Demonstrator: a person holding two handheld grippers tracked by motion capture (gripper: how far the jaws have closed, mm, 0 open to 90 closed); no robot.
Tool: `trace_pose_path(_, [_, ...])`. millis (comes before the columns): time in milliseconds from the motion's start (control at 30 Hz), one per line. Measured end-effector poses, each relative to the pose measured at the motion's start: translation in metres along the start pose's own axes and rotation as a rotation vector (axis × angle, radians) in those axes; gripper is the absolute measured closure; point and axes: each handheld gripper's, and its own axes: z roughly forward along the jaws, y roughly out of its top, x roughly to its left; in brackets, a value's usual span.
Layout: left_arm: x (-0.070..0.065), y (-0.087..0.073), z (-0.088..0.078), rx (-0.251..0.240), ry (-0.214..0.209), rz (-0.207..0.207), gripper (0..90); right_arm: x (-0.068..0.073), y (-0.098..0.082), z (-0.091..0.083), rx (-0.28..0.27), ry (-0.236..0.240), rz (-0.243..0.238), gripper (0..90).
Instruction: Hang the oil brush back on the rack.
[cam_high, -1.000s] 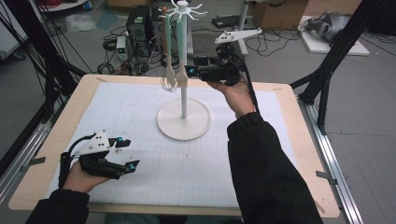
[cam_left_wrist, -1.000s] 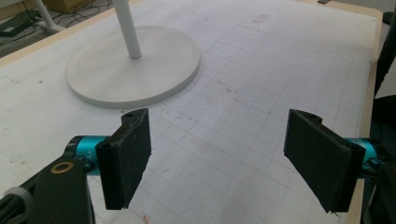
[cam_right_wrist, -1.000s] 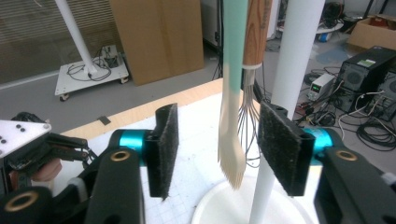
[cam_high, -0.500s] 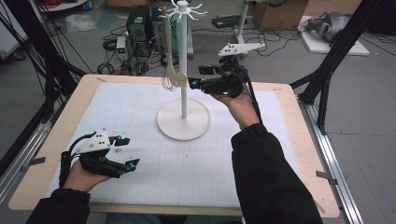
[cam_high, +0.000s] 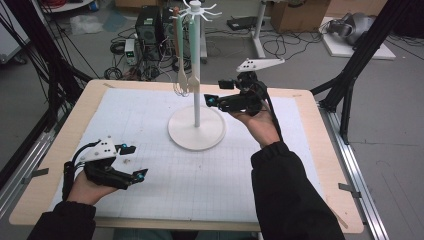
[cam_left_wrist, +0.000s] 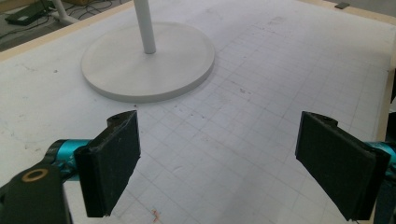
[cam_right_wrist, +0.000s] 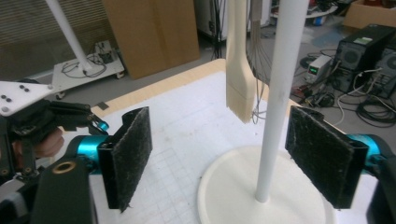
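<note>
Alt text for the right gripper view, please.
The right gripper has its jaws open and empty, either side of a white stand pole rising from a round base. A pale brush hangs behind.

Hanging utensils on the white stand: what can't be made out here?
- Whisk behind the pale brush, high view: too small and overlapped to tell its wires.
- Brush handle, right gripper view: cut off by the top edge, hook unseen.
- White stand pole, left gripper view: top cropped, utensils out of frame.
</note>
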Motion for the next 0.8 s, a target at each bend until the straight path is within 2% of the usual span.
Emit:
trace_pose_path(367, [0.002,-0.001,-0.003,-0.005,0.016,-0.009,13.7,0.001,-0.017,-0.001,0.013,-0.016,-0.009,19.7])
trace_pose_path(800, [0.004,-0.001,-0.004,-0.007,0.018,-0.012,13.7,0.001,-0.040,-0.003,0.026,-0.025,0.004,19.2])
